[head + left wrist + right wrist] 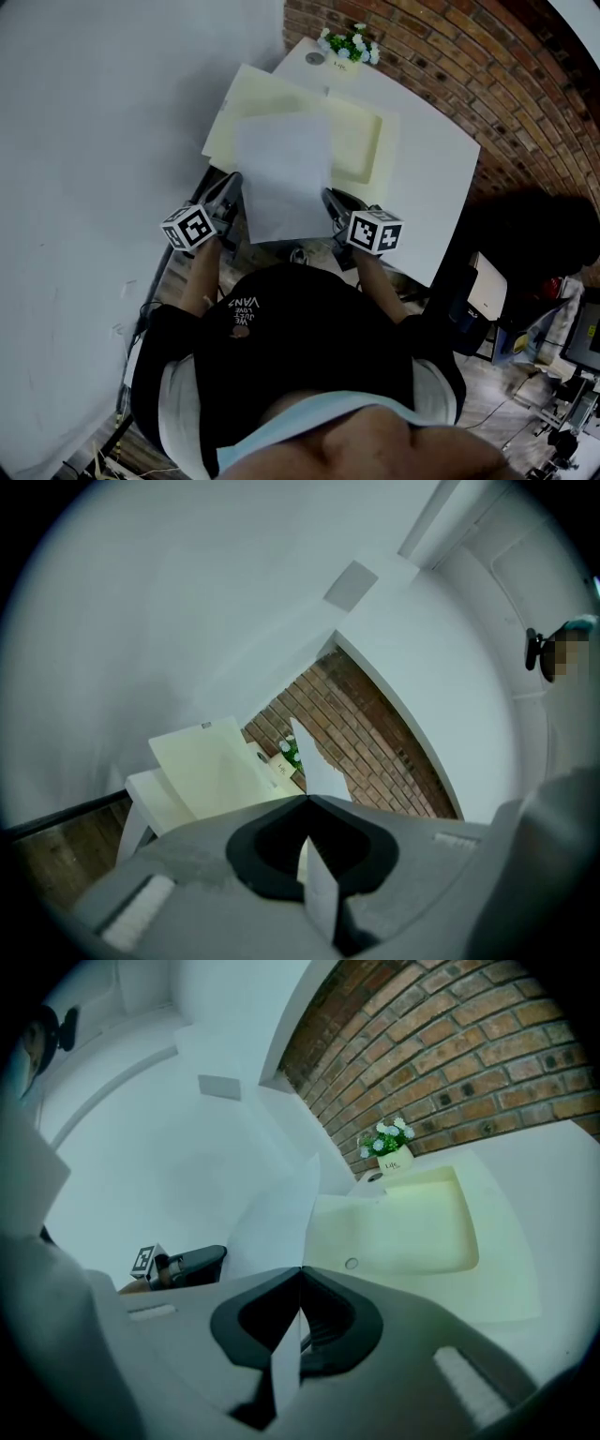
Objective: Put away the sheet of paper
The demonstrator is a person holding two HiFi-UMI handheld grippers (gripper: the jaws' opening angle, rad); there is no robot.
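A white sheet of paper [281, 173] hangs in the air over the near part of an open pale yellow file case [361, 141]. My left gripper [232, 199] is shut on the sheet's near left edge, and my right gripper [333, 202] is shut on its near right edge. In the left gripper view the paper [314, 761] rises edge-on out of the closed gripper [307, 801], with the case's raised lid [211, 766] beyond. In the right gripper view the sheet [281, 1213] runs from the shut gripper [300, 1271] towards the left gripper [187, 1265], next to the case's tray [412, 1227].
The case lies on a white table [431, 178] set against a brick wall [441, 56]. A small pot of white flowers [349, 45] and a small round object [314, 58] stand at the table's far end. A white wall [103, 141] runs along the left. Equipment clutters the floor at right [553, 356].
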